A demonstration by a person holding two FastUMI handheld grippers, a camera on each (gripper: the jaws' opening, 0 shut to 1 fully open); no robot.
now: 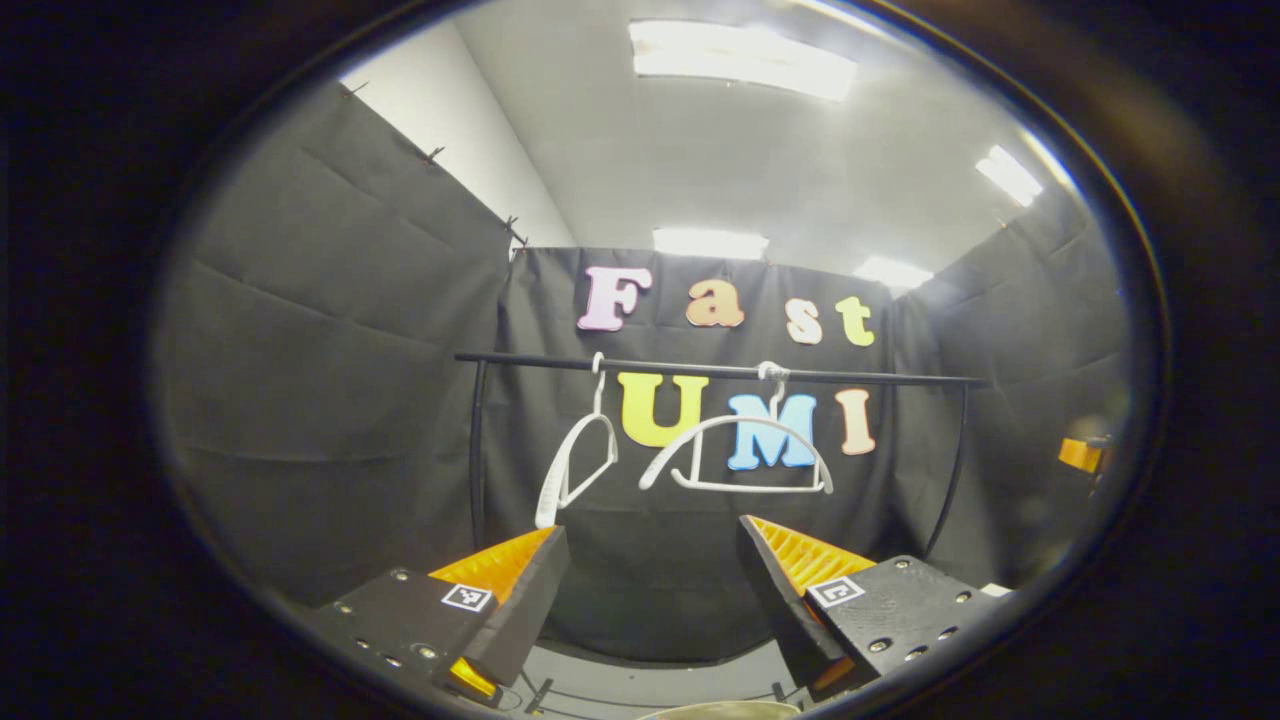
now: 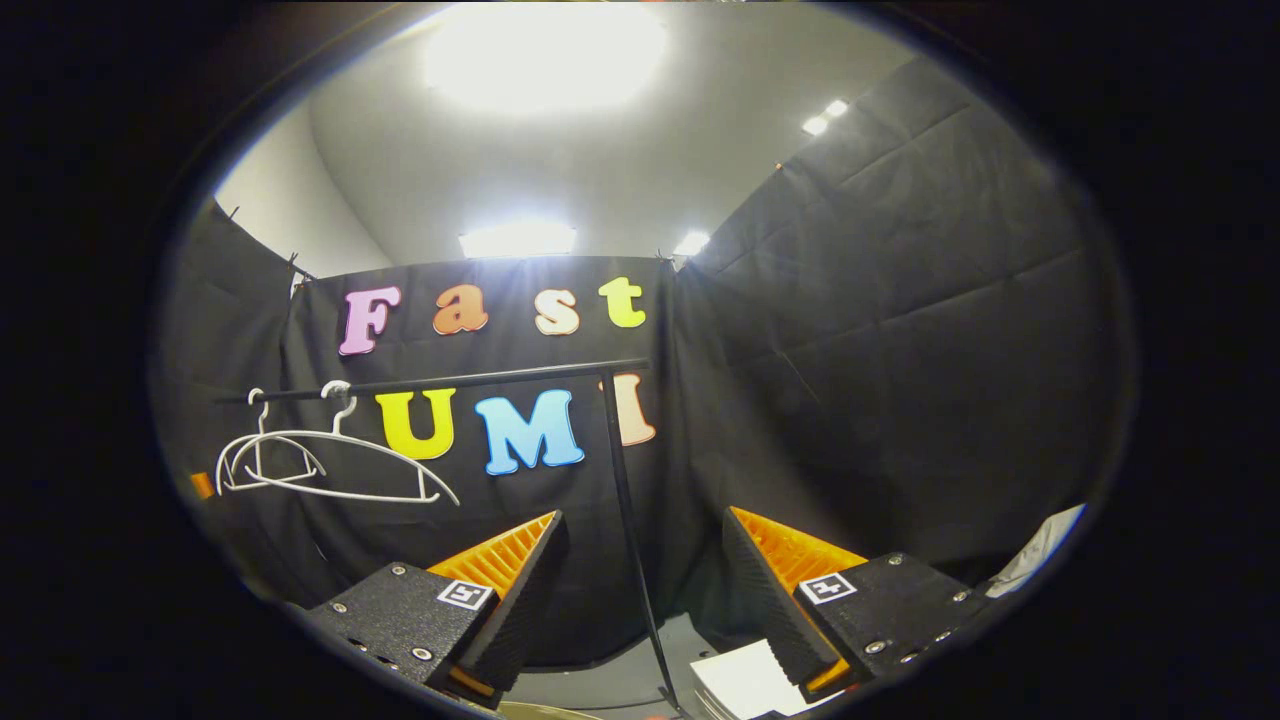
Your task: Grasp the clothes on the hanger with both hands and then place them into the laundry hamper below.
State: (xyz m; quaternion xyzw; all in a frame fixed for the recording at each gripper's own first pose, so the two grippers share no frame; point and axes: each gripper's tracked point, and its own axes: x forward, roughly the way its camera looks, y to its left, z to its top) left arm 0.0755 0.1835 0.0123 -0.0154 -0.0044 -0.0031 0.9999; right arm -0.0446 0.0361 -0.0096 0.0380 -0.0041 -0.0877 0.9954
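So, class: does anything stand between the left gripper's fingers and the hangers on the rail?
Nothing visible does. The left gripper is open, with bare space up to the two white hangers on the rail. Both hang bare of clothes.

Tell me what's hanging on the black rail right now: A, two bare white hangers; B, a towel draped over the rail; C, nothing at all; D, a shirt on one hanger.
A: two white hangers hang bare on the rail, with no cloth on either.

Black cloth walls [image 1: 330, 400] enclose the booth under a pale ceiling [image 1: 720, 160] with bright light panels [image 1: 740, 55]; the floor [image 1: 640, 685] is grey.
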